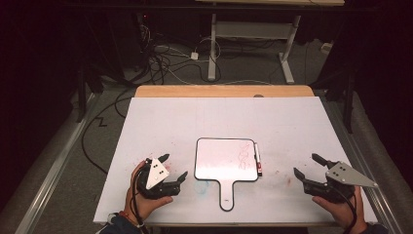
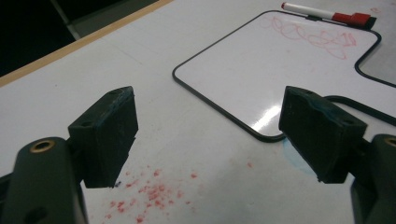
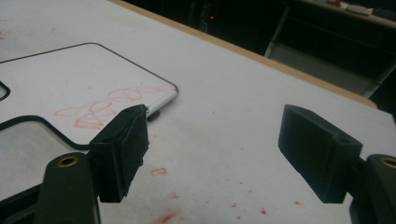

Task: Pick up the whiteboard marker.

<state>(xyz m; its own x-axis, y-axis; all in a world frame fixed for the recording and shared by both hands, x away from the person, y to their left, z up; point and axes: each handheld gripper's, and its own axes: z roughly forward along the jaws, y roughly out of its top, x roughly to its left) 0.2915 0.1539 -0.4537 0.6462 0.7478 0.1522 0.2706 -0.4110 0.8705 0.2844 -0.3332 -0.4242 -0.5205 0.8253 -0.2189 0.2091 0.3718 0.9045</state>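
A small handheld whiteboard (image 1: 225, 160) with a black rim and a handle lies in the middle of the white table (image 1: 160, 122). Red scribbles (image 1: 243, 157) mark its right part. A marker with a red cap (image 1: 258, 160) lies along its right edge. My left gripper (image 1: 174, 167) rests on the table left of the board, jaws open and empty; its view shows the board (image 2: 280, 60) and marker (image 2: 327, 14) ahead. My right gripper (image 1: 308, 165) rests to the right of the board, open and empty, with the board (image 3: 70, 88) at its left.
Red ink specks (image 2: 149, 191) dot the table near both grippers. A wooden edge (image 1: 224, 91) runs along the table's far side. Beyond it, cables (image 1: 165, 63) and a desk frame (image 1: 253, 34) stand on the dark floor.
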